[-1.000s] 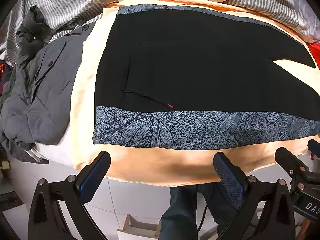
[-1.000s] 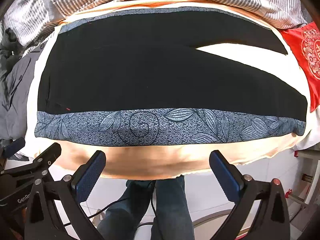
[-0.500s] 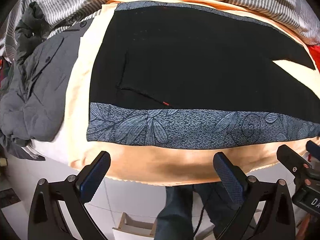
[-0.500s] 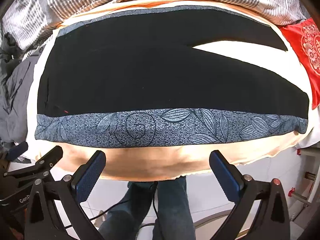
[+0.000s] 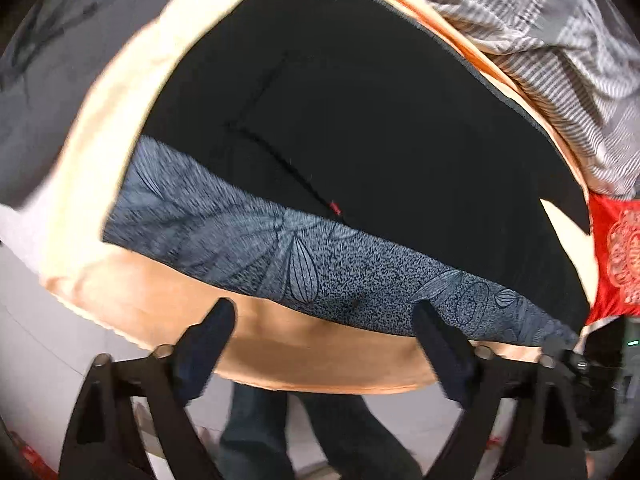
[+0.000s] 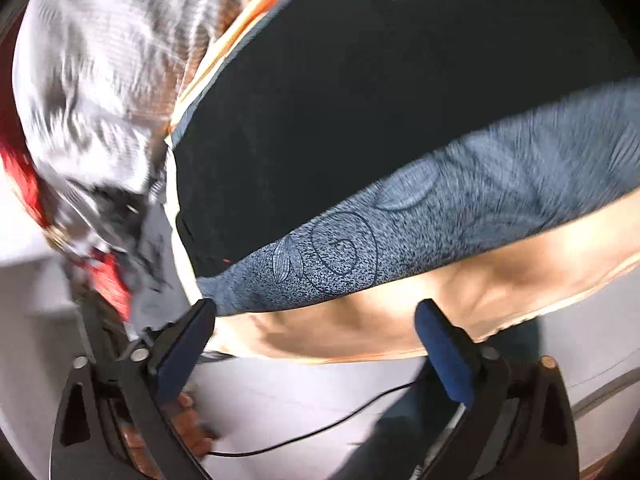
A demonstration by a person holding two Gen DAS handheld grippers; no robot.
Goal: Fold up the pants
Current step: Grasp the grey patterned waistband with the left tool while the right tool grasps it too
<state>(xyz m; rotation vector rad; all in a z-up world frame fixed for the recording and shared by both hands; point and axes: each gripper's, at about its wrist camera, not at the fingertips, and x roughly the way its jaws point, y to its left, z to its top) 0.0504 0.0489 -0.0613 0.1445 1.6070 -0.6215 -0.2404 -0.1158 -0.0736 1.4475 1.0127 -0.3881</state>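
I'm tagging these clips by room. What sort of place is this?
Most likely a bedroom: black pants lie spread on a bed with a peach sheet, a striped duvet bunched behind, and pale floor tiles below.

I see a bed under a peach sheet, a striped duvet behind, pale tiled floor below.
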